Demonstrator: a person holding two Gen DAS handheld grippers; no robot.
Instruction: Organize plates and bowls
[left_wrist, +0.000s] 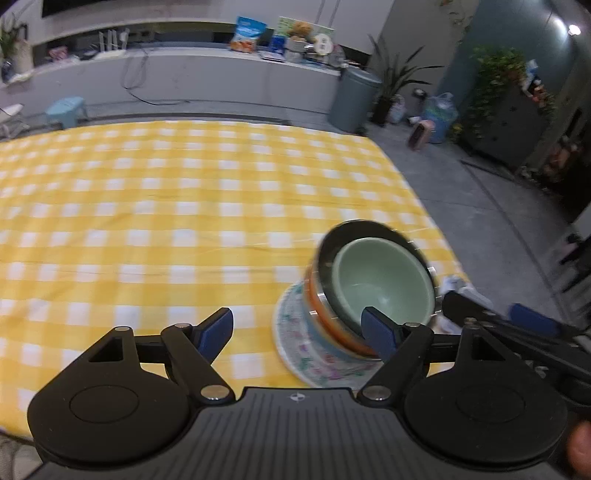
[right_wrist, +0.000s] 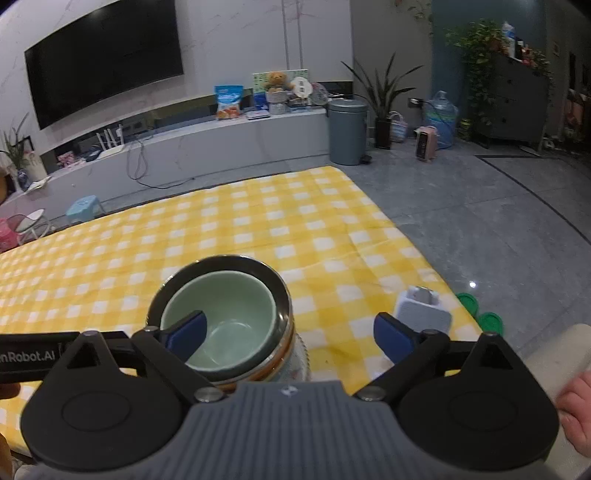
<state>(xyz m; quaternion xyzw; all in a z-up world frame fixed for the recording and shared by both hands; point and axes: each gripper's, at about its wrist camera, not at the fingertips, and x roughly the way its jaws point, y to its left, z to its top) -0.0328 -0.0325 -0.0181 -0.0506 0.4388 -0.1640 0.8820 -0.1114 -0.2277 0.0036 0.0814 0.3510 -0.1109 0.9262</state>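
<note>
A pale green bowl sits nested in a steel bowl. Both rest on an orange-banded bowl, which stands on a floral plate near the right edge of the yellow checked table. My left gripper is open and holds nothing; its right finger overlaps the stack's near side. In the right wrist view the green bowl, steel bowl and plate lie just ahead. My right gripper is open, its left finger in front of the green bowl, pressing on nothing.
A small white boxy device lies on the yellow checked cloth right of the stack. The table's right edge drops to grey floor with green lids. A grey bin and plants stand far behind.
</note>
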